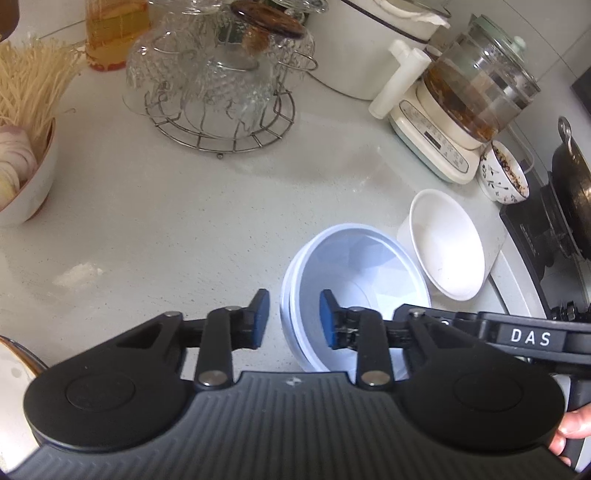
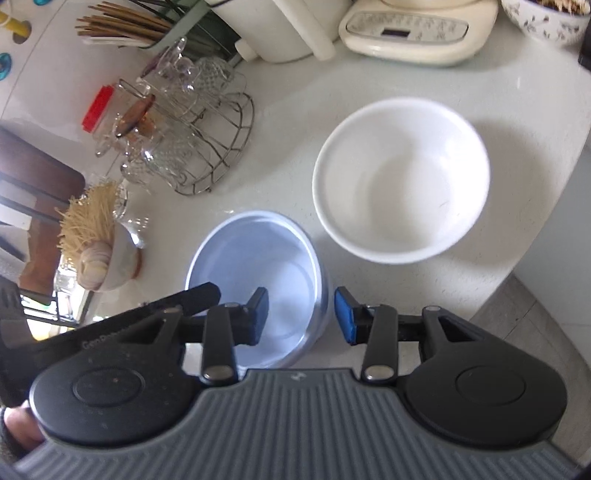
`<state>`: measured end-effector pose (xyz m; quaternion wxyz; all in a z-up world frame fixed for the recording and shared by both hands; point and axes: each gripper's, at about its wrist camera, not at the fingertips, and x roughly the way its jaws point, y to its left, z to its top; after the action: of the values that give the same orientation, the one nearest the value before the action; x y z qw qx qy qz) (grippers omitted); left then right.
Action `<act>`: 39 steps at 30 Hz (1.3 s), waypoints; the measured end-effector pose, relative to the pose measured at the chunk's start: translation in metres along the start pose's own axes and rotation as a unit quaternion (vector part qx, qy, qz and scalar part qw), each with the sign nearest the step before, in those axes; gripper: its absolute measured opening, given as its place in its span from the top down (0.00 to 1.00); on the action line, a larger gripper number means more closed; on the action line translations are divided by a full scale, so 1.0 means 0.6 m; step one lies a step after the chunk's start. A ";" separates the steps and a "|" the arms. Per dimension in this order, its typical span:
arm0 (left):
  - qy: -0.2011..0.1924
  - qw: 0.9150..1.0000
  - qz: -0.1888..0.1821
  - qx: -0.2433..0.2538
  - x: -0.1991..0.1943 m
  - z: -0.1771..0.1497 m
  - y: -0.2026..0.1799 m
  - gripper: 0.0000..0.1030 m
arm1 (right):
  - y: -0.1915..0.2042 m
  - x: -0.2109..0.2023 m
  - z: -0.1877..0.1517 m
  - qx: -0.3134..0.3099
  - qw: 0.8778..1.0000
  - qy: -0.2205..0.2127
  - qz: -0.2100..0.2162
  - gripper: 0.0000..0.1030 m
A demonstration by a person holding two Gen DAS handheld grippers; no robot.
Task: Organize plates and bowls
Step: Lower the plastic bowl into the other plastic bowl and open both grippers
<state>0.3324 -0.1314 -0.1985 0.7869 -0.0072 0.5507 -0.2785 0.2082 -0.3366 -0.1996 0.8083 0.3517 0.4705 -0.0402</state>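
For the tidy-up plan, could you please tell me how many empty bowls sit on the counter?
2. The pale blue bowl lies nearest, straddled by both tongs. The white bowl stands just beyond it, toward the kettle base. More may lie out of view.

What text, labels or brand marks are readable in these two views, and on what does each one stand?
"DAS": white letters on the right gripper body, in the left wrist view.
"Gen...": faint partial print on the left gripper body, in the right wrist view; the rest is unreadable.
Control panel print on the cream kettle base: too small and blurred to read.
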 end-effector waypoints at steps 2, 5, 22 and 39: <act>0.002 1.000 -0.001 0.001 0.003 -0.003 -0.001 0.71 | 0.000 0.005 -0.002 0.000 1.000 0.003 -0.001 0.62; 0.014 1.000 -0.016 -0.014 0.008 -0.005 0.006 0.71 | 0.001 0.011 -0.002 0.002 1.000 0.007 0.001 0.65; -0.014 0.998 0.022 -0.054 -0.040 -0.024 0.063 0.71 | 0.069 0.051 -0.008 -0.070 0.997 0.036 0.026 0.65; -0.040 0.996 0.039 -0.068 -0.093 -0.037 0.088 0.70 | 0.094 0.009 -0.018 -0.099 0.995 -0.028 -0.012 0.64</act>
<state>0.3225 -0.0554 -0.1757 0.8164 -0.0503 0.5359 -0.2094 0.2257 -0.2862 -0.1773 0.8516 0.2631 0.4533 -0.0131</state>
